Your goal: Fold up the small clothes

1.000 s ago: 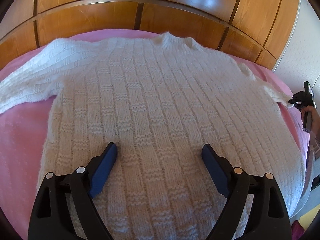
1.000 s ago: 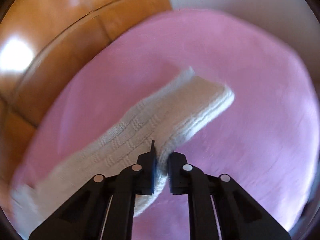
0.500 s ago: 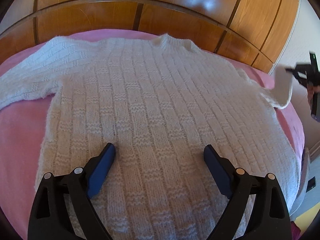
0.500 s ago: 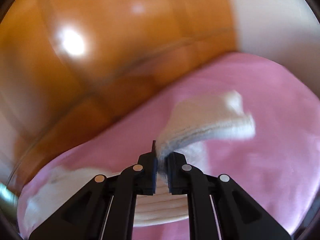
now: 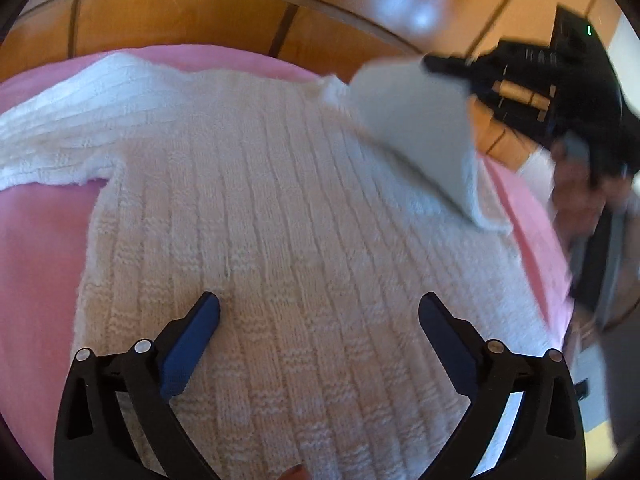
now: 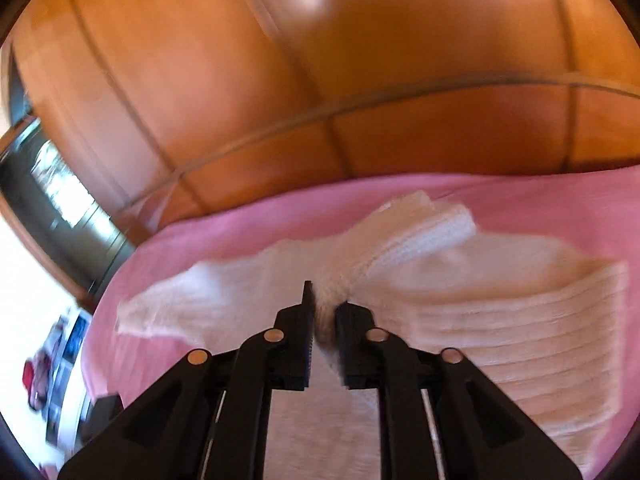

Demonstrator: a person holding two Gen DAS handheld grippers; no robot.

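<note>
1. Since a second ago, the right gripper has lifted the sleeve off the bed and swung it in over the sweater's body; the left gripper has barely shifted.
2. White knit sweater lies flat on the pink bed, its other sleeve stretched out to the left.
3. Right gripper is nearly closed, pinching the sleeve's fabric between its fingers.
4. Left gripper stands wide apart and holds nothing, hovering low over the sweater's lower part.
5. Step in hand, as I judge it: folding the right sleeve across the chest.
6. Next move likely calls for laying the sleeve flat across the body and letting go, without dragging the shoulder out of line.
</note>
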